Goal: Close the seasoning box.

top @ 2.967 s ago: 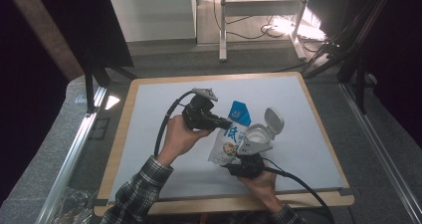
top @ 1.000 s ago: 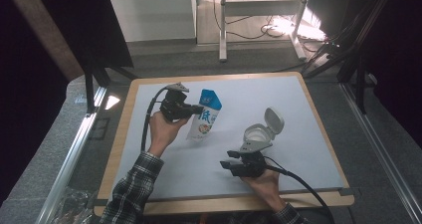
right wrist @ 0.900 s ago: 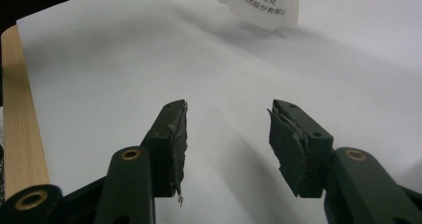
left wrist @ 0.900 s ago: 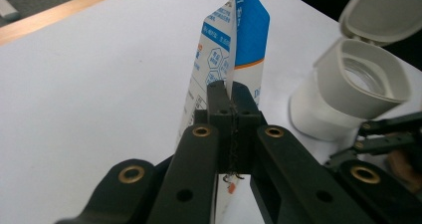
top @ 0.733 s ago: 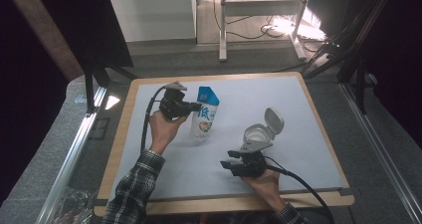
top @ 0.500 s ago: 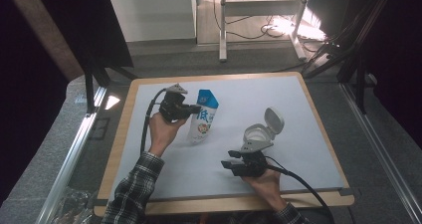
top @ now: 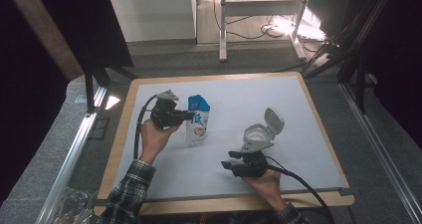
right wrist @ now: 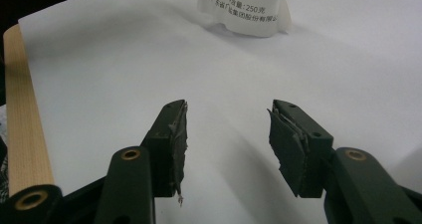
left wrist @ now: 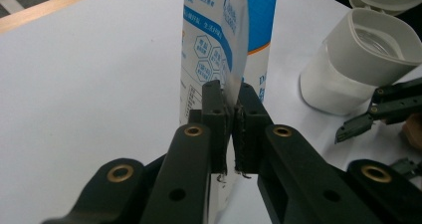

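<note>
1. The left gripper (top: 185,115) is pinching the side seam of the blue-and-white pouch (top: 198,120) between its pads; its jaws have just been easing open a little, yet the seam is sitting between them in the left gripper view (left wrist: 229,129).
2. The pouch is standing upright on the white mat (top: 298,114), left of centre.
3. The right gripper (top: 230,166) is hovering near the mat's front edge with jaws partly apart and nothing between them (right wrist: 226,144).
4. A white canister (top: 257,137) with its flip lid (top: 274,119) thrown back is standing just beyond the right gripper, well apart from the pouch.
5. The wooden table edge (top: 119,134) is framing the mat.
</note>
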Action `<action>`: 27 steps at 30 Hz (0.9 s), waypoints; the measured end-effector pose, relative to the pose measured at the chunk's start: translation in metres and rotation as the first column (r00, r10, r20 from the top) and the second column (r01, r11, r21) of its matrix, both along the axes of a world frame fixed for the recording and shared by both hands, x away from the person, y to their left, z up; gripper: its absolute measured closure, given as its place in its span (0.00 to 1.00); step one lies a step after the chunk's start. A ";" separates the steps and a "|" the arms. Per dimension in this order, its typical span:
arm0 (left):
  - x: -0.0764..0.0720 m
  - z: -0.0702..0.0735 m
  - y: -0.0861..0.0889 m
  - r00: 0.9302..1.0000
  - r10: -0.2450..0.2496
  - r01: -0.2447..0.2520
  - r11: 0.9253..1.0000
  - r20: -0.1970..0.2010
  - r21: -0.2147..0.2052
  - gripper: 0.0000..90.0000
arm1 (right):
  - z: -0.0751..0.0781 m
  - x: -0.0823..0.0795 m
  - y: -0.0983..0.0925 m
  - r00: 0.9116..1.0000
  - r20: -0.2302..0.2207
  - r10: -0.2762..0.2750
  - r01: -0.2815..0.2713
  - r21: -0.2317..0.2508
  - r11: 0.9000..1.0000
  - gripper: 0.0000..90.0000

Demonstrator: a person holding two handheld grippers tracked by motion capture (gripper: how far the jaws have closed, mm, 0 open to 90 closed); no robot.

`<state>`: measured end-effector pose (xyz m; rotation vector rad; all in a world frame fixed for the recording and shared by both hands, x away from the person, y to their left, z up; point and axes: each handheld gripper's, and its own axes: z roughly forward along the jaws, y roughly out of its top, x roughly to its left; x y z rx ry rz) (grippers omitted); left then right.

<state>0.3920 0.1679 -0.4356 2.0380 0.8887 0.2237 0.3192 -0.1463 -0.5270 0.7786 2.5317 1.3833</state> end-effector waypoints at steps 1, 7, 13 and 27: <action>-0.002 -0.001 0.000 1.000 0.000 0.000 1.000 0.003 0.007 0.94 | 0.000 0.000 0.000 1.000 0.000 0.002 -0.002 -0.001 1.000 0.55; -0.014 -0.006 0.003 1.000 0.004 -0.005 0.999 0.017 0.033 0.92 | -0.001 -0.001 0.000 1.000 -0.003 0.009 -0.009 -0.005 1.000 0.55; -0.020 -0.011 0.004 1.000 0.008 -0.010 0.998 0.019 0.056 0.88 | -0.001 -0.001 0.001 1.000 -0.004 0.013 -0.013 -0.007 1.000 0.55; -0.024 -0.021 0.001 1.000 0.017 -0.019 0.996 0.018 0.091 0.52 | -0.002 -0.001 -0.001 1.000 -0.005 0.016 -0.016 -0.024 1.000 0.54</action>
